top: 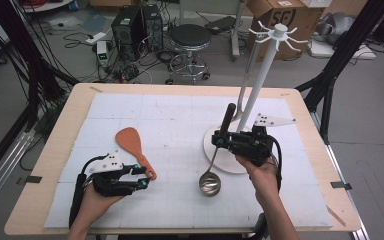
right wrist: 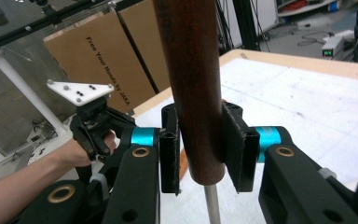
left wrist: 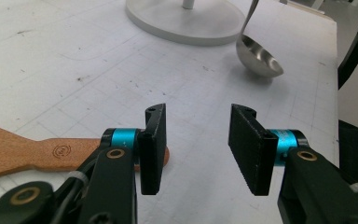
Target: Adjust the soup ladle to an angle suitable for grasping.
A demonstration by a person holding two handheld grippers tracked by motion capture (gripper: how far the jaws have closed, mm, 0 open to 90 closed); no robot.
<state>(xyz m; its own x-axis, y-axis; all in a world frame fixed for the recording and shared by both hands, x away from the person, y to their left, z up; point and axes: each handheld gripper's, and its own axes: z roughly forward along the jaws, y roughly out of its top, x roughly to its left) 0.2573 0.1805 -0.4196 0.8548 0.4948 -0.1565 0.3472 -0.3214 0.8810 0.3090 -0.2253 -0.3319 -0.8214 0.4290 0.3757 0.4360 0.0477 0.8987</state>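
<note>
My right gripper [top: 223,140] [right wrist: 200,135] is shut on the dark brown handle [right wrist: 193,70] of a steel ladle [top: 210,183], which it holds steeply upright. The ladle's bowl [left wrist: 258,58] hangs low over the white mat, in front of the stand's base; I cannot tell whether it touches. A wooden spatula [top: 130,141] [left wrist: 23,154] lies flat on the mat at the left. My left gripper [top: 143,177] [left wrist: 198,121] stands open beside the spatula's handle end, which lies just outside one jaw. Nothing is between its jaws.
A white hook stand [top: 262,75] rises from a round base [top: 227,162] [left wrist: 186,23] at the mat's right centre, close behind the ladle. The white mat [top: 170,120] covers the wooden table [top: 65,120]. A stool, computers and boxes stand on the floor beyond.
</note>
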